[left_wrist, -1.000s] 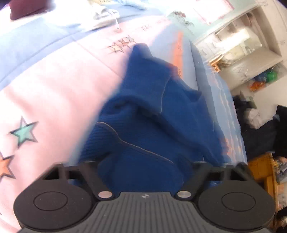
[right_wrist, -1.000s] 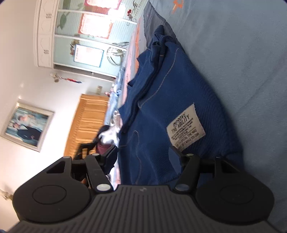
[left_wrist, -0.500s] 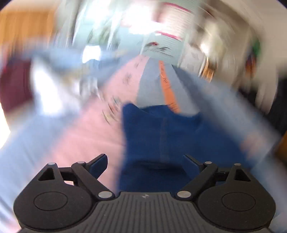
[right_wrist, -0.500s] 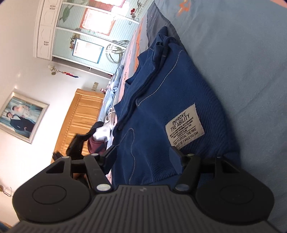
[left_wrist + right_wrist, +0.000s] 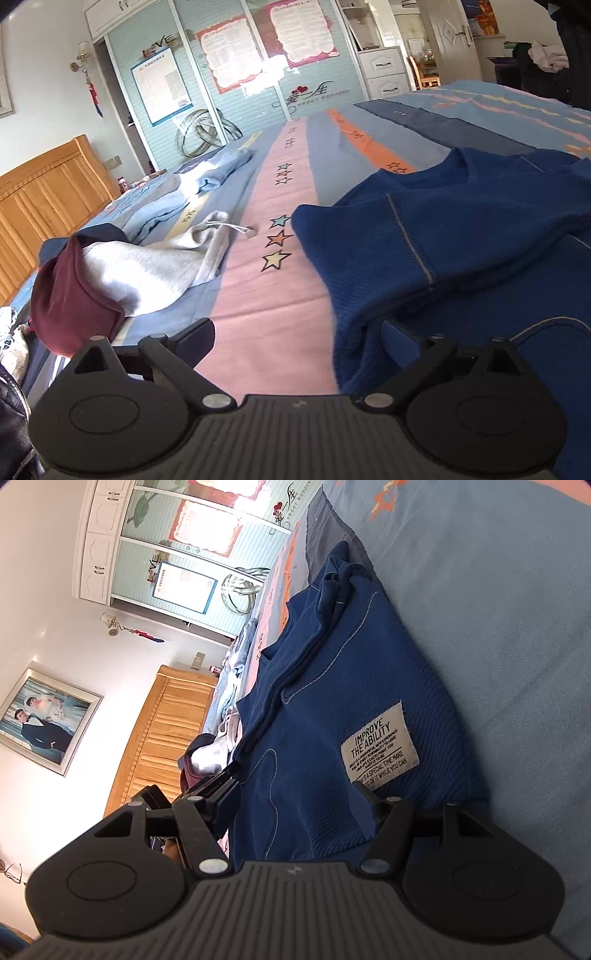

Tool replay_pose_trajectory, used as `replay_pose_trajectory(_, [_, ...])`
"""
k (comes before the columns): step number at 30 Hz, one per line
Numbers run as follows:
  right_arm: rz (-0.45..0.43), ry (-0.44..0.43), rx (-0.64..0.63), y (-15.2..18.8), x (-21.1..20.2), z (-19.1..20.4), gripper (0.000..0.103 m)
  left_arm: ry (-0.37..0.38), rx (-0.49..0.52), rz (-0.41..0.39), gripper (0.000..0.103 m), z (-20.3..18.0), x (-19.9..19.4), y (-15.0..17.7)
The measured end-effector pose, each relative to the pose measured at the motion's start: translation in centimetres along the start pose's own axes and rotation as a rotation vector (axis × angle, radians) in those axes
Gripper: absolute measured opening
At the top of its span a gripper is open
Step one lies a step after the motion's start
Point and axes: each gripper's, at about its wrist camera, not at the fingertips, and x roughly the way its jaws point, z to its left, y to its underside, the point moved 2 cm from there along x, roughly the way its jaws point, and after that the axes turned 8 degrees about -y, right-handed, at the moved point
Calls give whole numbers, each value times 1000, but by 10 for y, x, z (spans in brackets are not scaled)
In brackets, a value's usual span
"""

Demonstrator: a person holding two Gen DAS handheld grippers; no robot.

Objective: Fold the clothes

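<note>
A dark blue knit sweater (image 5: pixel 461 240) lies partly folded on the striped bed (image 5: pixel 266 295). My left gripper (image 5: pixel 297 332) is open and its jaws are still opening. The pink sheet and the sweater's near edge lie between them, and the right finger (image 5: pixel 395 332) rests against that edge without any pinch. In the right wrist view, the sweater (image 5: pixel 332 686) shows a white patch label (image 5: pixel 380 746). My right gripper (image 5: pixel 295 782) is rolled on its side at the hem. It is shut on the thick folded fabric, which fills the gap between its fingers.
A grey-white garment (image 5: pixel 155 266) and a maroon one (image 5: pixel 70 302) are heaped at the bed's left. A folded light blue piece (image 5: pixel 225 170) lies farther back. A wooden headboard (image 5: pixel 44 184) stands at the left and a wardrobe (image 5: pixel 240 74) stands beyond the bed.
My left gripper has let go of the sweater, widened its jaws and rolled upright, so it now looks level along the bed. The right gripper has kept its place on the hem.
</note>
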Motion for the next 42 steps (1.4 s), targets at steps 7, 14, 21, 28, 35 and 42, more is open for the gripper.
replay_pose_trajectory(7, [-2,-1,8,0,2,0,68,-14,82,-42,102,-2,-8,-2])
replay_pose_trajectory(14, [-4,-4,15,0,2,0,68,-21,140,19,102,-4,6,6])
replay_pose_trajectory(21, [-7,-7,24,0,2,-1,68,-43,171,-6,102,-18,12,-2])
replay_pose_trajectory(28, [-9,-7,22,0,3,1,69,-109,103,-2,102,-11,18,-4])
replay_pose_trajectory(35, [-26,-14,16,-3,-2,1,70,-143,58,79,103,16,28,1])
replay_pose_trajectory(42, [-25,-19,17,-3,1,1,70,-129,161,59,102,-10,19,-2])
